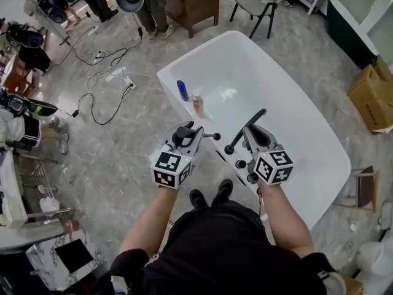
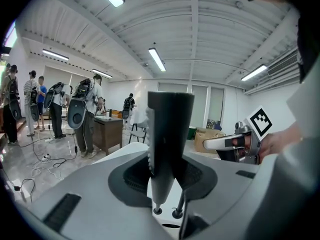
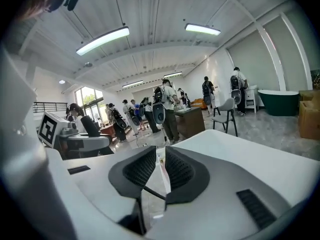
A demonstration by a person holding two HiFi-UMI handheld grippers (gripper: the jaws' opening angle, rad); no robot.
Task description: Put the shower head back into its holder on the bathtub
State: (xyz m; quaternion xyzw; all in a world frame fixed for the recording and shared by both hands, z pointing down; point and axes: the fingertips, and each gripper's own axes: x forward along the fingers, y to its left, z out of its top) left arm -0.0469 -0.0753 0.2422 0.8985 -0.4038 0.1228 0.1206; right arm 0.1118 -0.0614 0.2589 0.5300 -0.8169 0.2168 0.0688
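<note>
Left gripper (image 1: 190, 133) pinches shower head (image 2: 167, 129) upright, right gripper (image 1: 253, 131) slightly spread; I'd keep it plumb, easing down toward rim fittings (image 1: 236, 163) at 4 o'clock.

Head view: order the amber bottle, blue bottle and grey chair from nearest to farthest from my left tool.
1. Amber bottle, at the left edge of the tub, just ahead of the left tool.
2. Blue bottle, same edge, just beyond the amber one.
3. Grey chair, on the floor past the tub's far end.
</note>
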